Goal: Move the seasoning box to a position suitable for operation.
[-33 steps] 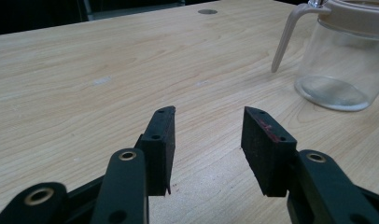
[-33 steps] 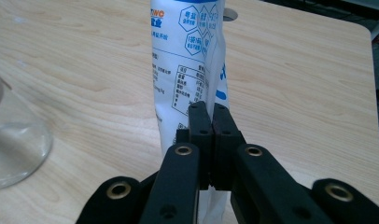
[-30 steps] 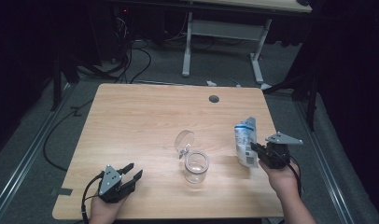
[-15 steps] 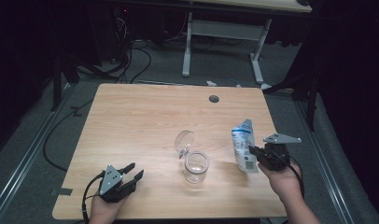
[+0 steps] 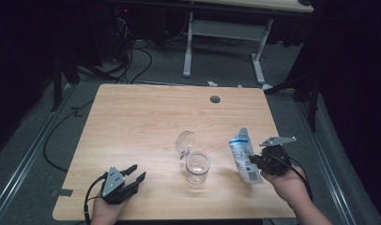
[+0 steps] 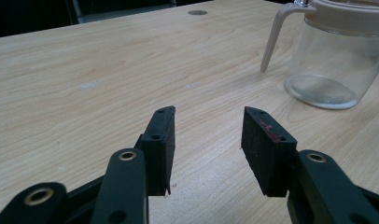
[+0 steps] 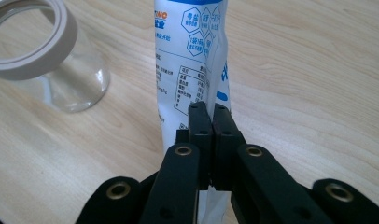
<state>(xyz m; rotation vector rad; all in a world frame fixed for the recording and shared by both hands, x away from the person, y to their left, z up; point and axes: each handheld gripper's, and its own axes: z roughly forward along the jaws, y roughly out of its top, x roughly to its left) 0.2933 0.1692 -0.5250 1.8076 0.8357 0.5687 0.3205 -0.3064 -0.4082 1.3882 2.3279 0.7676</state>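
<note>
A clear glass jar (image 5: 197, 166) stands open at the middle front of the wooden table (image 5: 146, 117), its hinged lid (image 5: 184, 142) tipped back. My right gripper (image 5: 254, 161) is shut on the edge of a white and blue printed pouch (image 5: 244, 157), held upright and slightly tilted just right of the jar. In the right gripper view the jaws (image 7: 209, 116) pinch the pouch (image 7: 190, 60), with the jar (image 7: 43, 60) at the upper left. My left gripper (image 5: 134, 176) rests at the front left, open and holding nothing (image 6: 208, 135); the jar (image 6: 332, 60) lies ahead to its right.
A round cable hole (image 5: 215, 99) sits near the table's far edge. Beyond the table stand the white legs of another desk (image 5: 188, 42), and cables (image 5: 132, 61) trail on the grey floor. Bare wood lies between the left gripper and the jar.
The right gripper has carried the pouch a little left, closer to the jar. The left gripper has stayed where it was.
</note>
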